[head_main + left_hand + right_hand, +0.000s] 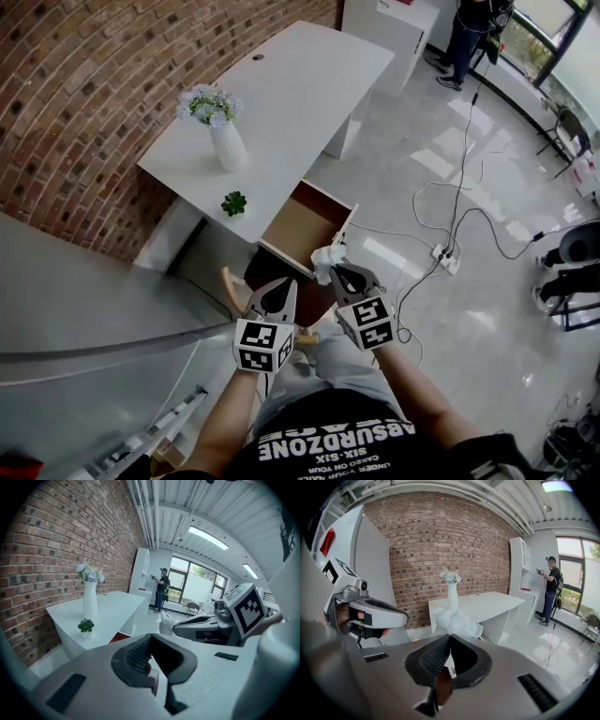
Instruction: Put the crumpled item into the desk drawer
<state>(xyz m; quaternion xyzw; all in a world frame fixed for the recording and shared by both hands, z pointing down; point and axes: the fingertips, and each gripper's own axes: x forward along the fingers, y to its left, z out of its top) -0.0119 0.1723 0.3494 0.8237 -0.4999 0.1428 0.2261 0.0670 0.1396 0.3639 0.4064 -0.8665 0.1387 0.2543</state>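
The crumpled white item (325,255) is pinched at the tips of my right gripper (336,271), which is shut on it just off the open drawer's near right corner. From the right gripper view, the wad (457,620) sticks out beyond the shut jaws, in front of the white desk (487,604). The wooden drawer (300,230) stands pulled out from the desk (281,103). My left gripper (285,286) hangs beside the right one, shut with nothing in it. In the left gripper view, the right gripper (201,626) carries the wad (167,621).
A white vase of flowers (225,136) and a small green plant (234,202) stand on the desk near the drawer. A brick wall (84,84) runs along the left. Cables and a power strip (441,255) lie on the tiled floor. A person (469,37) stands far off.
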